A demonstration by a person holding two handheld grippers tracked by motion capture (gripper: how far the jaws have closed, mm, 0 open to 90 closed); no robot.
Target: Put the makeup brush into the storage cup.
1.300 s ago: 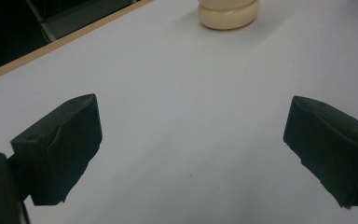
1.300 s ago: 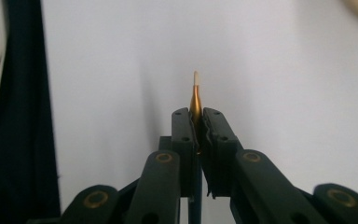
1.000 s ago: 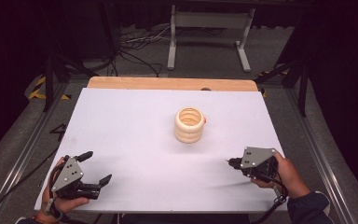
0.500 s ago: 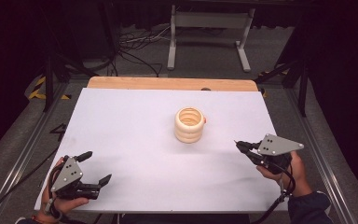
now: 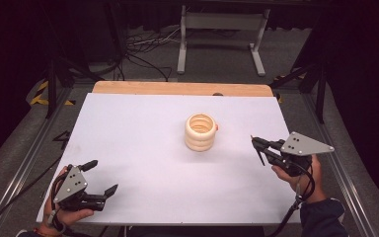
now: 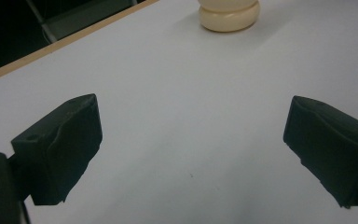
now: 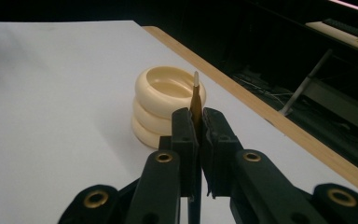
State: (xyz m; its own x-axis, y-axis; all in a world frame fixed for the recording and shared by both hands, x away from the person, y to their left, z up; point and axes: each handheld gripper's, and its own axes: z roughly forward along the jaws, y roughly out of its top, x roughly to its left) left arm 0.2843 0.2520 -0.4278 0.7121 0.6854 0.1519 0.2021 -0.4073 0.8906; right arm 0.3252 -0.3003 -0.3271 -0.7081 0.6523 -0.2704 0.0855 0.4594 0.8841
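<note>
The thin stick (image 7: 196, 100), brown with a pale tip, is clamped upright between the closed jaws of the right hand-held gripper (image 7: 196, 122) and is seen in the middle of the right gripper view, in front of the cream ribbed holder (image 7: 168, 105). In the high view the holder (image 5: 200, 132) stands just right of the centre of the white table (image 5: 138, 148), and the right hand-held gripper (image 5: 257, 144) is held at the right of the frame, near the holder but apart from it. No brand, label or writing can be read on any of these things. Compared with a second ago, the right hand-held gripper is seen higher in the high view and its grey plate is tipped more level. The left hand-held gripper (image 5: 101, 175), at the lower left, is kept in the same place with its jaws wide apart and nothing between them.
</note>
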